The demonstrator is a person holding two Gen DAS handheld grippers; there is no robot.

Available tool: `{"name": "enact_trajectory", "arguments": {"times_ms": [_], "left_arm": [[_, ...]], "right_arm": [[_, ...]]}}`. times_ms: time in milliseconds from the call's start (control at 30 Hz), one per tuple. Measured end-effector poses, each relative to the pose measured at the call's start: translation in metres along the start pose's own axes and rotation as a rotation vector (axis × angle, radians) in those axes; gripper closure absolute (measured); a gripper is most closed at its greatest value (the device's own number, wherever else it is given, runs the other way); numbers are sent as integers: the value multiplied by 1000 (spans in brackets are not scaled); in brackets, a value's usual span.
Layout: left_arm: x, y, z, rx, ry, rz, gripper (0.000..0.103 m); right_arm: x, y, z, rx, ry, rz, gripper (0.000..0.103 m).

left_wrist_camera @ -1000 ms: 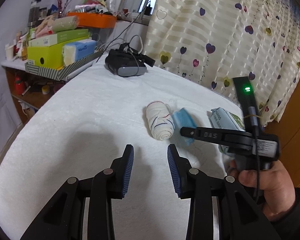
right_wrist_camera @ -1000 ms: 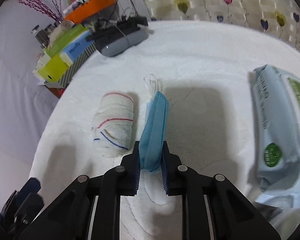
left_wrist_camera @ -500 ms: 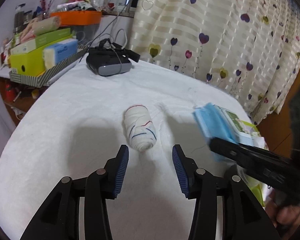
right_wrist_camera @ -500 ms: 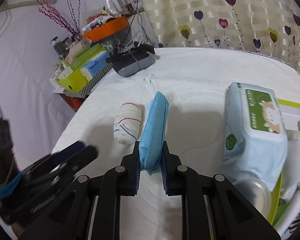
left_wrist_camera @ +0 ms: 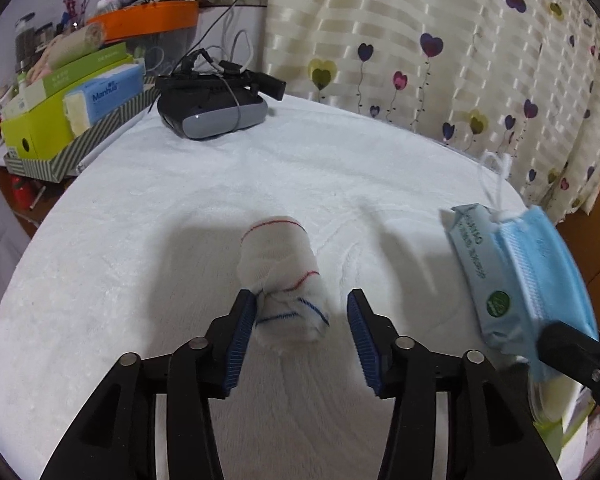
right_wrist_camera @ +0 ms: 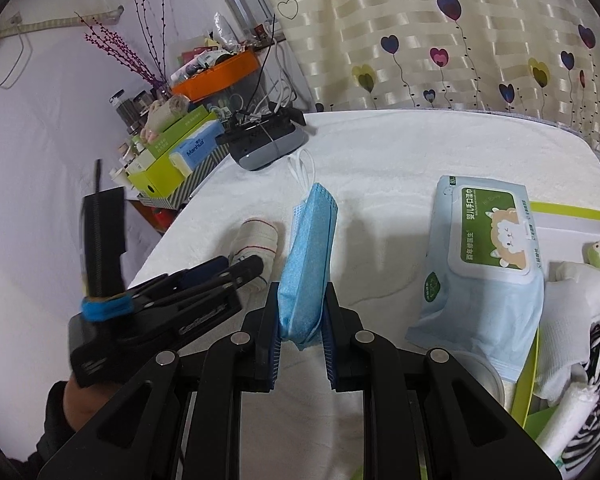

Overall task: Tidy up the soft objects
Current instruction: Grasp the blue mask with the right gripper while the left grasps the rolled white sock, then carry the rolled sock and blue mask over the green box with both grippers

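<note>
Two grippers work over the white towel-covered table (left_wrist_camera: 140, 240). Left gripper (left_wrist_camera: 302, 322), jaws spread, straddles the near end of the rolled bandage (left_wrist_camera: 284, 280), which lies on the towel, long axis running away from the camera. Right gripper (right_wrist_camera: 300, 334) is clamped on the folded blue face mask (right_wrist_camera: 310, 256), held edge-up, long axis pointing forward, ear loops at the far end. Wet-wipes pack (right_wrist_camera: 488, 248) lies to its right.

"Manhua" on blue tissue pack (left_wrist_camera: 107, 92), Chinese characters "婴儿手口湿巾" on wet wipes pack (right_wrist_camera: 488, 236)
</note>
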State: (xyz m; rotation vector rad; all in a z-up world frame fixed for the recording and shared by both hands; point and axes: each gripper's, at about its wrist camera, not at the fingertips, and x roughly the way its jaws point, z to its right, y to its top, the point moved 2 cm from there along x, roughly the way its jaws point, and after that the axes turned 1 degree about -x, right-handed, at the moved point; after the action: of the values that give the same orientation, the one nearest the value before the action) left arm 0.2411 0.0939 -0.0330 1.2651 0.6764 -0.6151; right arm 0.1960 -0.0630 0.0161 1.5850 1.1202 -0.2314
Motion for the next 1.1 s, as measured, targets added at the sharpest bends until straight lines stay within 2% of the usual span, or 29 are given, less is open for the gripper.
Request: {"name": "enact_trajectory", "arguments": {"times_ms": [267, 333, 433, 733, 1100], "left_arm": [[24, 3, -3, 1, 42, -24, 52], [26, 2, -3, 9, 44, -23, 57], [23, 1, -2, 23, 46, -13, 59], [-26, -9, 11, 37, 30, 60, 59], [-103, -36, 33, 36, -21, 157, 59]], "right_arm": [[1, 1, 4, 1, 6, -1, 85], [1, 1, 4, -1, 5, 3, 85], [1, 0, 4, -5, 2, 8, 85], [-13, -6, 1, -30, 14, 27, 85], [-65, -27, -8, -75, 26, 92, 85]]}}
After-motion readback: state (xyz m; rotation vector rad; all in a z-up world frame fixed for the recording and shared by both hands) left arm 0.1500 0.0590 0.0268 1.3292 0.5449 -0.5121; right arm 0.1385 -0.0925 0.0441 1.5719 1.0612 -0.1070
